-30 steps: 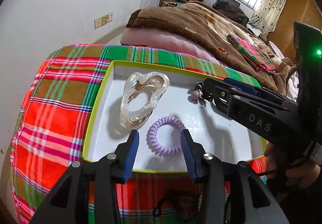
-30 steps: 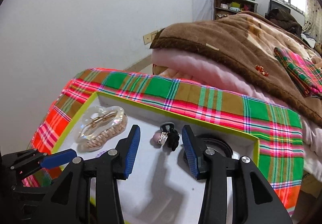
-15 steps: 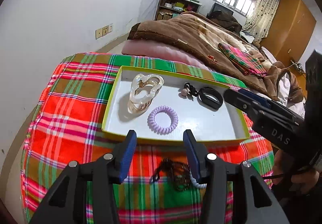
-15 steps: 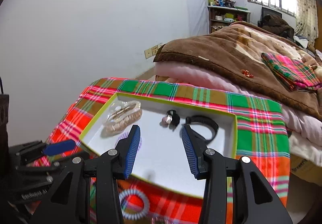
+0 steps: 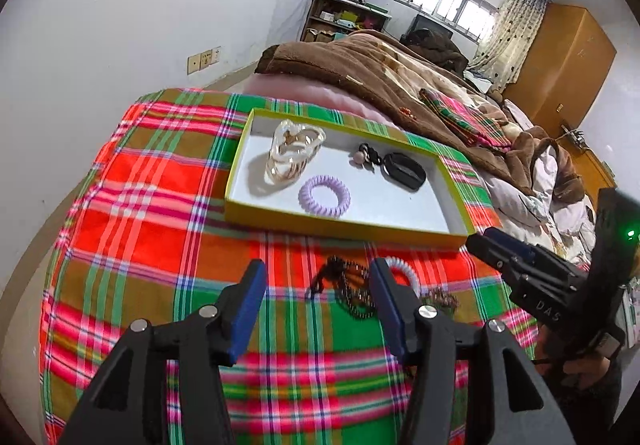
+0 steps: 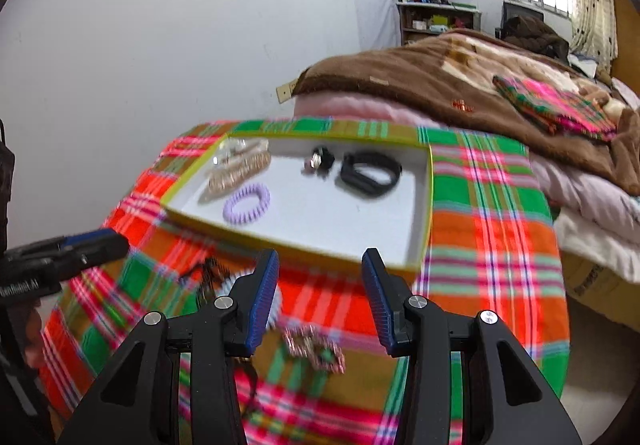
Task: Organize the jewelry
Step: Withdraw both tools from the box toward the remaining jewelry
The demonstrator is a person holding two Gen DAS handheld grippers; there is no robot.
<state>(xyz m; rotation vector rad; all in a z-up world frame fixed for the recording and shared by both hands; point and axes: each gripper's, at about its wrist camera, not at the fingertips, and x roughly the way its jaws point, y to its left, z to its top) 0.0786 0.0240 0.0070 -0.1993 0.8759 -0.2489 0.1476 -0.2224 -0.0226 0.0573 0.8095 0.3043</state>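
so you're maybe halfway through, going by what sits where. the yellow-rimmed box (image 5: 234,187) already has four things in it: the clear claw clip (image 5: 294,153) at its far left end, the lilac coil tie (image 5: 324,196) just in front of that, the little black tie with a bead (image 5: 366,157) in the middle, and the black band (image 5: 402,170) just right of it toward the far right corner.

what's left is the pile on the cloth just in front of the box's near wall: a dark bead necklace (image 5: 348,285), a white coil tie (image 5: 402,271) touching it, and a sparkly brownish piece (image 6: 314,347) nearest to you. the right view is motion-blurred, so i can't tell exactly what that last one is.

your left gripper (image 5: 316,309) has just been opening its jaws and they're spread with nothing in them, the necklace showing in the gap on the cloth below. your right gripper (image 6: 320,299) is spread too, empty, hanging over the sparkly piece in front of the box. my guess is the next grab comes from that pile.

surface is a bright plaid cloth (image 5: 140,229) in red, green and pink, draped over something table-like. behind the box there's a bed with a brown blanket (image 5: 360,65), then a cluttered shelf (image 5: 340,17) and a window (image 5: 448,1) on the far wall, and a wooden wardrobe (image 5: 568,57) off to the box's far right.
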